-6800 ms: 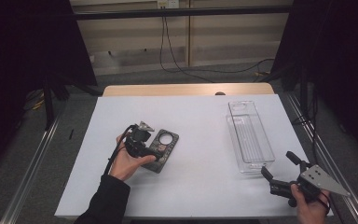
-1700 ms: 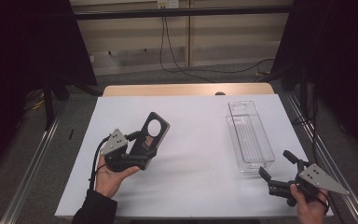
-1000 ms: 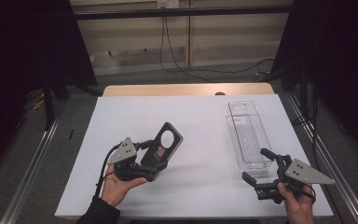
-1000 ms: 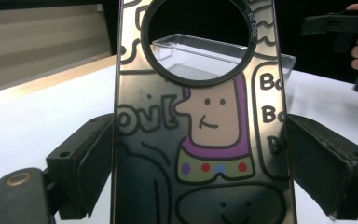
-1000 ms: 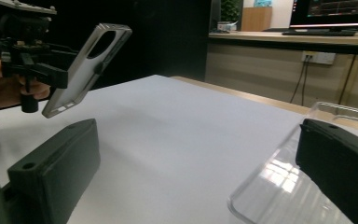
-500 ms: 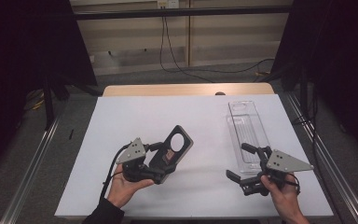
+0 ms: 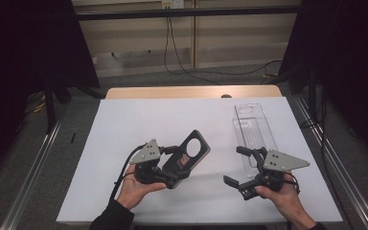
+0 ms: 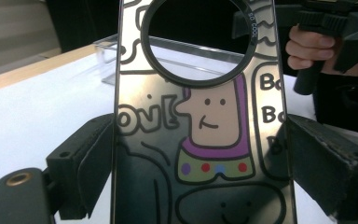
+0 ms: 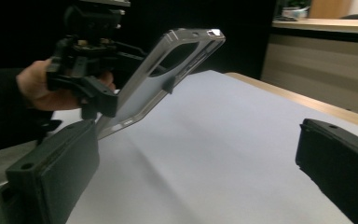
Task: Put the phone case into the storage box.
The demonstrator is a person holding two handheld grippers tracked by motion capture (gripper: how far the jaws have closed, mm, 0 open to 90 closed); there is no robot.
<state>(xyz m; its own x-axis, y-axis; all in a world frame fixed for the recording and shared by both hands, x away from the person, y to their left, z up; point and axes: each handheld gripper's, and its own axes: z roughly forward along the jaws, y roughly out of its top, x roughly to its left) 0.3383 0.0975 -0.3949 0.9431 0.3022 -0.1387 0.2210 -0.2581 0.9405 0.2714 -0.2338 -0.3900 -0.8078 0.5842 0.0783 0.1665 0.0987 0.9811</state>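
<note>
Clamped between jaws, phone case [image 8: 200,140] rises tilted.

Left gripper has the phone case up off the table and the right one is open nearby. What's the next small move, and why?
Probably bring the right gripper across to the free top end of the phone case. The left gripper clamps the case by its sides and holds it tilted above the table, its ringed end pointing toward the right gripper, whose jaws stand open with nothing between them, apart from the case.

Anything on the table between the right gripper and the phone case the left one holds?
No. In the high view only bare white table lies between the right gripper and the phone case.
</note>
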